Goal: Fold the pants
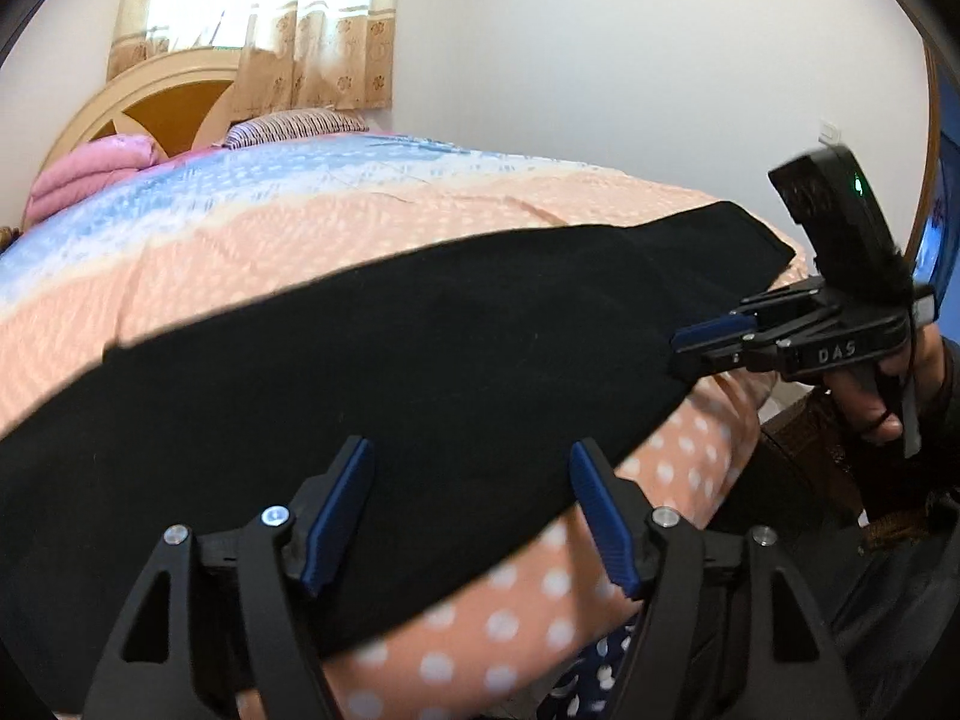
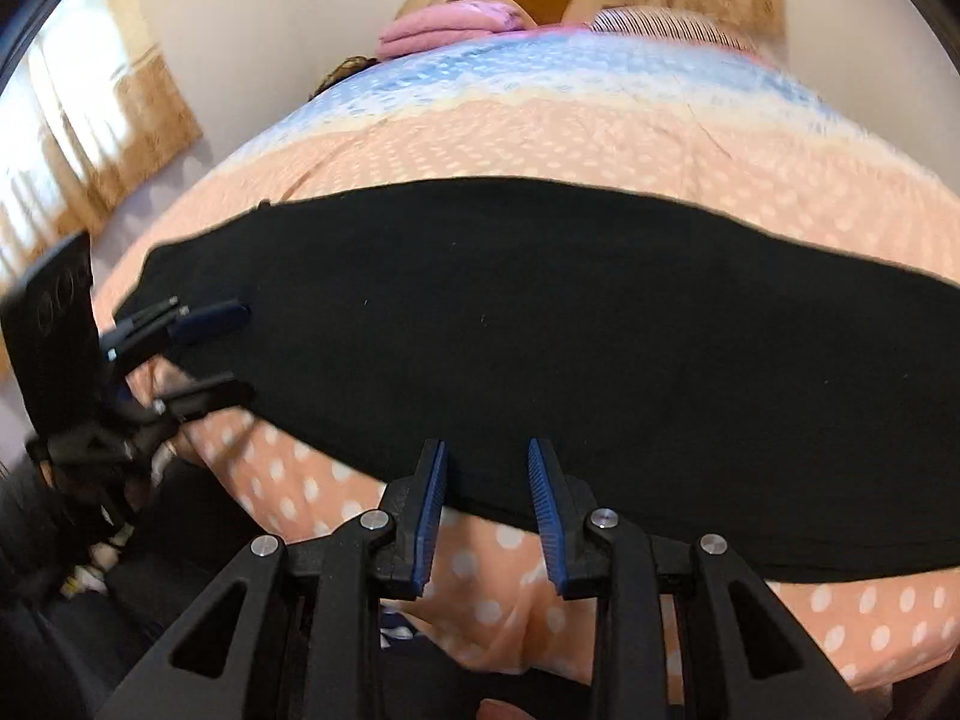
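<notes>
Black pants [image 1: 420,330] [image 2: 600,330] lie flat in a long band across the peach dotted bedspread [image 1: 300,228] [image 2: 540,132]. My left gripper [image 1: 471,450] is open, its blue pads wide apart just over the pants' near edge. From the right wrist view, the left gripper [image 2: 243,348] straddles the left end of the pants, touching nothing I can make out. My right gripper [image 2: 487,450] shows a narrow gap between its pads, with nothing in it, above the near edge. Seen from the left wrist, the right gripper [image 1: 684,351] points at the pants' right end, carried by a hand [image 1: 870,402].
At the bed's head are a folded pink blanket [image 1: 90,168] [image 2: 444,30], a striped pillow [image 1: 294,126] [image 2: 660,24] and a cream headboard [image 1: 162,96]. Curtains [image 1: 258,30] hang behind. The bedspread's dotted side [image 1: 510,600] drops off just below the grippers.
</notes>
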### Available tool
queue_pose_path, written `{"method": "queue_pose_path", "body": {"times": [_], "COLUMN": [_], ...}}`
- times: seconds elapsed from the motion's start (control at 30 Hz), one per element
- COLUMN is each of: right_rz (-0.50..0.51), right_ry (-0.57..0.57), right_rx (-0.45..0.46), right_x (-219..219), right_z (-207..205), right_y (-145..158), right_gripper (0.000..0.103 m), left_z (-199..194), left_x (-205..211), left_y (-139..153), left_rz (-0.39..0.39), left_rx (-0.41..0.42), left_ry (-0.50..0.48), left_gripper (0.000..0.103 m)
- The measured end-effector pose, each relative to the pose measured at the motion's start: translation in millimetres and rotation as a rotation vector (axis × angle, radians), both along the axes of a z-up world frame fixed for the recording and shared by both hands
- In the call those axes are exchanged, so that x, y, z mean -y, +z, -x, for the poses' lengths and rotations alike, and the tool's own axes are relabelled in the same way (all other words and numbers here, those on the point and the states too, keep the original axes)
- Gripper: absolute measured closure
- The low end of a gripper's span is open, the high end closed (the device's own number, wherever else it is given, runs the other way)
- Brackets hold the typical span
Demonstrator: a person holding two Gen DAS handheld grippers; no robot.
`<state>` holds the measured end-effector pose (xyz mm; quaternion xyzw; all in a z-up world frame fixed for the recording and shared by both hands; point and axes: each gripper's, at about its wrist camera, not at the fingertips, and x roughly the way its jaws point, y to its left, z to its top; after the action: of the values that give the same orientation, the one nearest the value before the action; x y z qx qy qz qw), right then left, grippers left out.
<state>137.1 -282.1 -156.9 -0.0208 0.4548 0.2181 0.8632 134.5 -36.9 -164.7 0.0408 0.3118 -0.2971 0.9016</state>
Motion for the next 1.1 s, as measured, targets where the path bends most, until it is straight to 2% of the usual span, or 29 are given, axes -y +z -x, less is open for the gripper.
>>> {"method": "queue_pose_path", "body": {"times": [0.13,0.2,0.33,0.43,0.5,0.53,0.6,0.73,0.8,0.97,1.03,1.07,1.1], "right_rz": [0.018,-0.003,-0.135,-0.192,-0.226,-0.240,-0.246,-0.296,-0.299,-0.349,-0.407,-0.427,-0.430], "right_ry": [0.019,0.015,0.034,0.071,0.095,0.111,0.139,0.156,0.166,0.181,0.176,0.159,0.143], "right_rx": [-0.056,-0.032,-0.020,-0.048,-0.090,-0.108,-0.140,-0.251,-0.300,-0.451,-0.506,-0.522,-0.504], "right_x": [3.9,1.5,-26.2,-71.8,-100.1,-115.3,-150.7,-206.4,-226.8,-253.5,-255.3,-254.2,-251.9], "right_z": [-8.2,-14.5,-47.9,-87.6,-110.1,-120.5,-140.0,-179.2,-189.0,-209.8,-214.8,-216.6,-216.2], "right_y": [6.6,20.8,46.3,52.0,49.7,47.0,40.6,20.1,10.9,-17.3,-22.5,-24.6,-23.3], "right_gripper": [0.073,0.073,0.073,0.072,0.056,0.054,0.054,0.054,0.054,0.054,0.076,0.093,0.097], "left_z": [8.2,8.8,6.5,-1.2,-5.4,-6.2,-6.0,-4.7,-7.2,-8.7,-5.9,-5.1,-4.3], "left_x": [-0.1,-9.7,-43.8,-75.9,-94.3,-102.2,-105.0,-87.9,-85.4,-90.8,-92.7,-92.5,-92.6], "left_y": [5.1,13.7,30.0,32.7,28.8,24.9,16.7,-5.5,-14.4,-16.7,-17.2,-17.6,-17.9], "left_rz": [-0.028,-0.028,-0.052,-0.058,-0.025,-0.002,0.017,-0.021,-0.013,0.026,0.028,0.026,0.023], "left_rx": [0.027,0.062,0.146,0.157,0.135,0.116,0.096,0.045,0.001,-0.007,-0.002,0.002,0.005], "left_ry": [-0.007,0.019,0.155,0.283,0.342,0.359,0.352,0.295,0.282,0.271,0.268,0.268,0.268], "left_gripper": [0.032,0.032,0.022,0.022,0.017,0.017,0.017,0.017,0.017,0.016,0.016,0.016,0.016]}}
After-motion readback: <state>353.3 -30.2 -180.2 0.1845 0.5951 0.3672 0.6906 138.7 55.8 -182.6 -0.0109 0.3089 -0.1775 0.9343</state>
